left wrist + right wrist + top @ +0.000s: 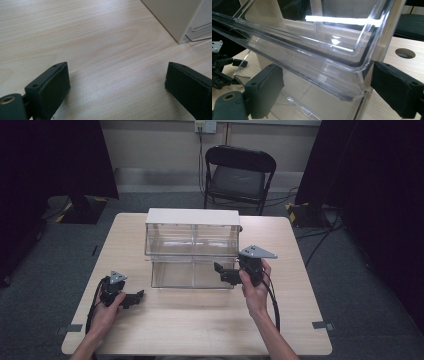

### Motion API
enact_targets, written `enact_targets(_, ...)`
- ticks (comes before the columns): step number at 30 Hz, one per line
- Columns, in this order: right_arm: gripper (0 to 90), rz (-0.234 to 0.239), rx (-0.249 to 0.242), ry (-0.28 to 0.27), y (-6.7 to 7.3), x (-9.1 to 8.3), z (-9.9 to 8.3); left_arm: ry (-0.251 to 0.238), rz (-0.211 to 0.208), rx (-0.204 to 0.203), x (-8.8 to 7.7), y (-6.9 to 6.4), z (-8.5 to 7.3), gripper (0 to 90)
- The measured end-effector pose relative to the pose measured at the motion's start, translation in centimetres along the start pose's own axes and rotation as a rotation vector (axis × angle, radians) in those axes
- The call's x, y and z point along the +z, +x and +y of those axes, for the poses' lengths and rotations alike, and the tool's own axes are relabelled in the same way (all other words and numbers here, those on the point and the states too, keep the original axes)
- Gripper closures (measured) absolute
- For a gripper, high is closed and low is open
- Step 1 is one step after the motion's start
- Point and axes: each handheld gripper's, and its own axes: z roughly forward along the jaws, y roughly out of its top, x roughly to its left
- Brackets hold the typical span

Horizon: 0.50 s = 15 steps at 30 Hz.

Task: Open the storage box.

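Right gripper (322,92) spread wide, reaching at clear drawer (317,62) front lip between jaws, likely getting ready to pull. Left gripper (116,85) spread too, waiting over table (87,37), box corner ahead.

Drawer cabinet (192,245): stood at the middle of the table (200,325), toward its far half, with a folding chair (238,175) on the floor behind the table's far edge. Right gripper (218,269): was held at the cabinet's front right, its jaws apart on either side of the right end of a drawer (317,62) front, above the tabletop. Left gripper (139,295): lay low over the table, left of and nearer the person than the cabinet, well apart from the right one, jaws spread over bare tabletop with the cabinet's corner (175,22) ahead.
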Motion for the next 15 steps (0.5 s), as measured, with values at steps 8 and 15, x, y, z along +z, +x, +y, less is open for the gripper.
enact_targets(8,10.8,0.002,0.0,-0.006,-0.02,0.02,-0.05,0.0,0.0,0.0,0.0,0.0,0.0,5.3)
enact_targets(15,10.7,0.003,0.001,-0.007,-0.03,0.02,-0.08,0.001,-0.002,0.001,-0.01,0.01,0.0,5.3)
